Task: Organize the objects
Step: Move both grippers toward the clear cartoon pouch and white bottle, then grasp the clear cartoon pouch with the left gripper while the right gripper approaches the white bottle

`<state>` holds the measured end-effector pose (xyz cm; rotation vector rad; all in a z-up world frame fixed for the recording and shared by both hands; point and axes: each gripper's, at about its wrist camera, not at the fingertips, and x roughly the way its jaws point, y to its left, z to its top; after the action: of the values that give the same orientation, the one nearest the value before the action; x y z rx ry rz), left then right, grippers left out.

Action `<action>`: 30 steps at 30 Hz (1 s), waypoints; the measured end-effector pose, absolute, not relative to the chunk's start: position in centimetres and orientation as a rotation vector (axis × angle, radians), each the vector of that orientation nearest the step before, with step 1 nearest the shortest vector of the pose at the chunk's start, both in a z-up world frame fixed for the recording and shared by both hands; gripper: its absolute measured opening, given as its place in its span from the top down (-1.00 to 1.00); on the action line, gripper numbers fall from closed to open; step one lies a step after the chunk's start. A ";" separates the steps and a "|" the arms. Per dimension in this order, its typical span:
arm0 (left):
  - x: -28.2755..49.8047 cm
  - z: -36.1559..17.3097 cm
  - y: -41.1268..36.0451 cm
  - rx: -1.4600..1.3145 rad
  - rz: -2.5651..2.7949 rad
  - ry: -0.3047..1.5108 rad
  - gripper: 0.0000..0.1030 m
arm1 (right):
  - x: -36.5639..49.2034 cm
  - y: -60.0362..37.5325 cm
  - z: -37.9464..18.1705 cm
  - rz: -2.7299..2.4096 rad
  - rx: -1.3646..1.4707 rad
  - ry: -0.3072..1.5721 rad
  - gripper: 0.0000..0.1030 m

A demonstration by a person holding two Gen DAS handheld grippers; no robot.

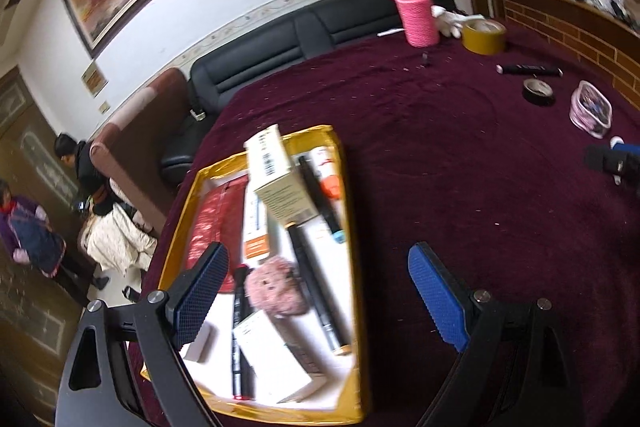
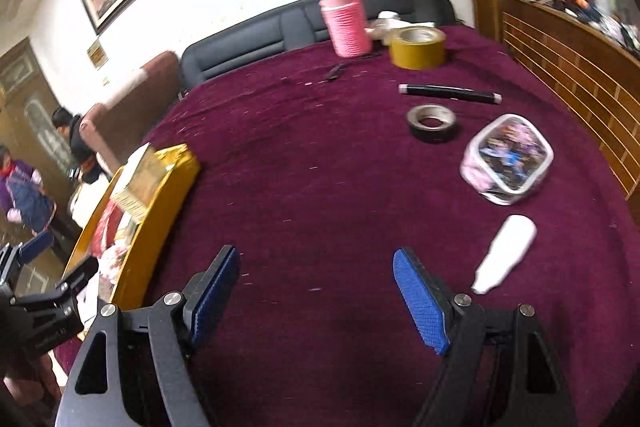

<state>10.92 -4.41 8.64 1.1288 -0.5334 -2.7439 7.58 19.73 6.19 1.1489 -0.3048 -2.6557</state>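
A yellow-rimmed tray (image 1: 358,331) on the maroon table holds boxes, black markers, a red pouch and a pink fuzzy toy (image 1: 274,289). My left gripper (image 1: 320,297) is open and empty, hovering over the tray's near end. My right gripper (image 2: 318,293) is open and empty above bare cloth; the tray (image 2: 160,211) lies to its left. To its right lie a white bottle (image 2: 506,253), a clear lidded container (image 2: 506,159), a black tape roll (image 2: 432,123) and a black marker (image 2: 450,93). The left gripper shows at the right wrist view's left edge (image 2: 36,267).
A pink knit-covered flask (image 2: 348,25) and a yellow tape roll (image 2: 418,47) stand at the table's far side. A dark sofa (image 1: 256,59) sits behind the table. A wooden counter (image 2: 568,67) runs along the right. Two people (image 1: 80,179) stand at the left.
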 end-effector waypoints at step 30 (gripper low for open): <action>6.7 5.2 3.1 1.393 -3.016 -0.302 -0.76 | -5.2 39.9 1.9 -2.671 1.439 -0.978 -0.65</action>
<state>6.69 3.08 5.22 1.3931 -0.3018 -3.0164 -5.25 39.92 1.92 1.4395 -0.9783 -2.6707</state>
